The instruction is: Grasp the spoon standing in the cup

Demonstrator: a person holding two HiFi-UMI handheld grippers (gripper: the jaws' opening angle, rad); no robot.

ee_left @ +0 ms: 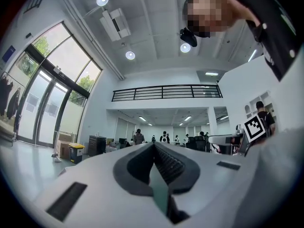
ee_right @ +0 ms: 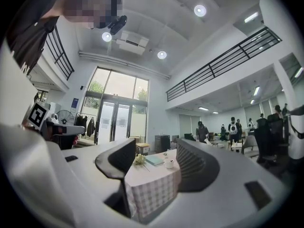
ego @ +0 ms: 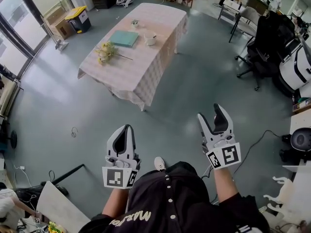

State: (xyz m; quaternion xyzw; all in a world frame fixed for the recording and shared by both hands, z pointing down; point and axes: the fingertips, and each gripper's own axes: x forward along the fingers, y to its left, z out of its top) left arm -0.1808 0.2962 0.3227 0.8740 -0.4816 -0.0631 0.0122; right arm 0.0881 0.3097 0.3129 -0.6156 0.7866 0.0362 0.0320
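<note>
Right gripper (ego: pixel 210 111) fingers (ee_right: pixel 197 167) apart, empty, aimed at far cup (ego: pixel 150 38) on table (ego: pixel 146 67), likely readying grasp; left gripper (ego: pixel 127 127) fingers together, idle.

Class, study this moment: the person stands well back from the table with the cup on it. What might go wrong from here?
1. The cup is far off on the table, and any spoon in it is too small to make out, so aiming from here may miss.
2. The flowers lie nearer than the cup; a reach across might brush them.
3. The left hand-held gripper is shut; only the right hand-held gripper is open.
</note>
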